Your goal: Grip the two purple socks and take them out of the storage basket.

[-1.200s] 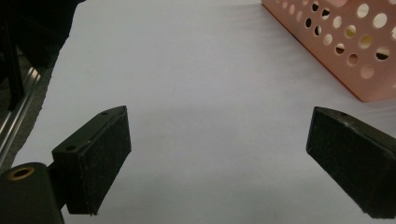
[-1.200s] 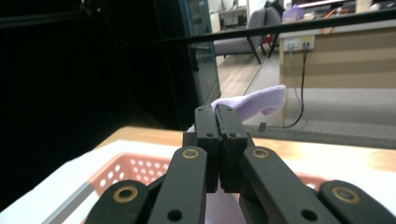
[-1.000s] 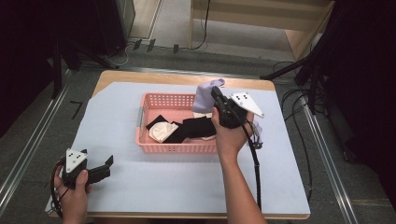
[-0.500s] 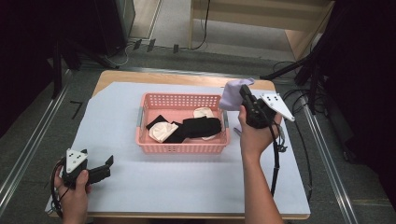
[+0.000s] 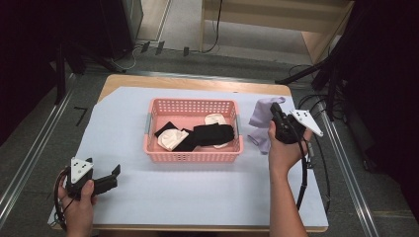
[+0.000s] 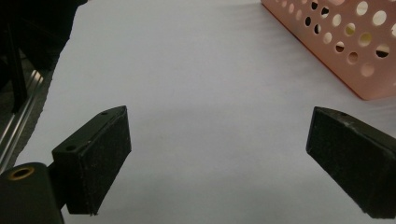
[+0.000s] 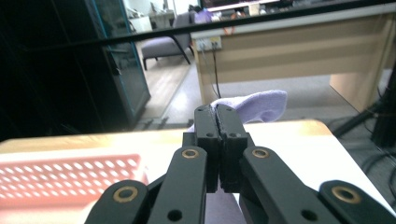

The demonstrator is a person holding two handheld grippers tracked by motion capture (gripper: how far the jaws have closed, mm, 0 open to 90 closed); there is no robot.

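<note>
The lavender sock (image 5: 261, 118) hangs from the right gripper (image 5: 275, 114), which is pressed shut on it, to the right of the pink basket (image 5: 193, 155) and above the pale sheet (image 5: 207, 192) covering the table. One second ago the same sock was held over the basket's far right corner; half a second ago it was crossing the right rim; now it is outside the basket, with its lower end down near the sheet. The left gripper (image 5: 111, 175), at the near left corner of the sheet, lies as before, with its jaws spread wide and nothing between them.

The right gripper view shows the jaws meeting flat, with the sock (image 7: 252, 105) bulging out beyond them, and the basket (image 7: 70, 182) low at the left. The left gripper view shows the bare sheet (image 6: 205, 84) between the two separated jaws and one perforated corner of the basket (image 6: 345, 42) at the upper right. The high view alone shows the basket's contents.

Count: one basket; one lavender sock outside it; inside it, dark socks (image 5: 205, 136) and white socks (image 5: 171, 139) lying in an overlapping heap, whose number cannot be told; two grippers, each in one hand.
</note>
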